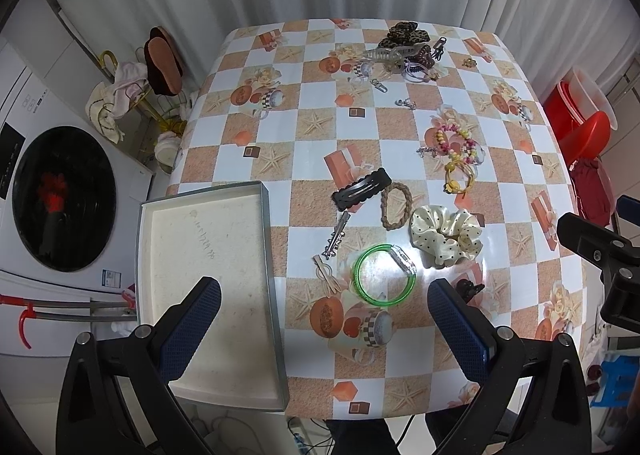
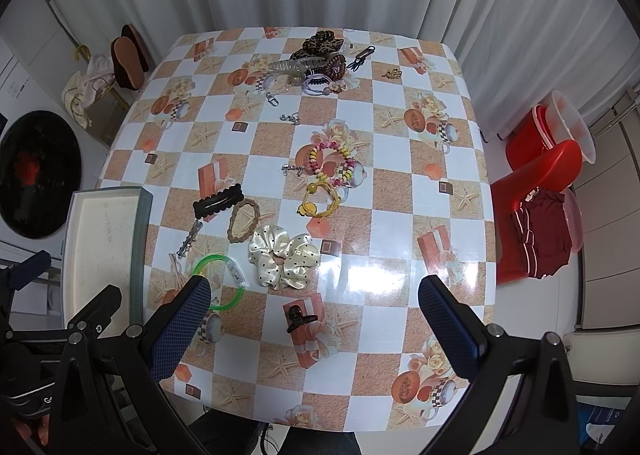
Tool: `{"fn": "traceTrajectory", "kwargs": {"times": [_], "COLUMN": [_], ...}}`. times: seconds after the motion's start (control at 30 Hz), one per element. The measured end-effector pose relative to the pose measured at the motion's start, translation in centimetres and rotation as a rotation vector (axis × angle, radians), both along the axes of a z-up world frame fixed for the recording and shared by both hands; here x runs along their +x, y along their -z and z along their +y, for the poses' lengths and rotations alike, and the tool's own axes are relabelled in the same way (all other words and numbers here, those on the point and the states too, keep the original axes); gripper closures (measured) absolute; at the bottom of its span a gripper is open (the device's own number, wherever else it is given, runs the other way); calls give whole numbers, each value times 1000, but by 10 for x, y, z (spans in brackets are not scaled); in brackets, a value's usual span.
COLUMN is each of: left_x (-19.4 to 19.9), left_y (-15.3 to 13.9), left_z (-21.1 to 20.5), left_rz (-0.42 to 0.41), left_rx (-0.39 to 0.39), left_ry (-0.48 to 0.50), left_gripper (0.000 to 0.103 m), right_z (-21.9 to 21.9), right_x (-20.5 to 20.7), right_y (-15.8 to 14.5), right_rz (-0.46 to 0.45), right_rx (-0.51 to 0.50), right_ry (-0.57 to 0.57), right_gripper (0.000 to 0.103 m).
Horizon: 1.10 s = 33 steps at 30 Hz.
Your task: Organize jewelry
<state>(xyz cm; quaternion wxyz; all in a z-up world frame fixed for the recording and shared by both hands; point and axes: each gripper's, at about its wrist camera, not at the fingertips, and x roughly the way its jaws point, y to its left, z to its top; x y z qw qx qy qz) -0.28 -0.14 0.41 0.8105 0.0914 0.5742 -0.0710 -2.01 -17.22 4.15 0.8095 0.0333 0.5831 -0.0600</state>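
Glossy tablecloth [image 1: 400, 127], satin scrunchie [image 1: 446, 235]

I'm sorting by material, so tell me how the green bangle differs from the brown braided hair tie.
The green bangle is glossy, see-through and round, with a clear clasp piece; the brown braided hair tie is matte, opaque and oval. The bangle's loop looks wider. Both lie flat on the table, outside the box.
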Motion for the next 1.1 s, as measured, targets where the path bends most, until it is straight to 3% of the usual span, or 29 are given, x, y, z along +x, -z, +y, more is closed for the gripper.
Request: {"fn": "traceTrajectory", "kwargs": {"times": [1.1], "left_x": [0], "left_y": [-2], "left_z": [0], "left_rz": [7], "left_rx": [3], "left_ry": [0], "left_gripper": [0], "right_z": [-2], "right_x": [-3], "right_y": [4], "right_rz": [6], "right_rx": [3], "right_ry": [1], "right_gripper": [0]}}
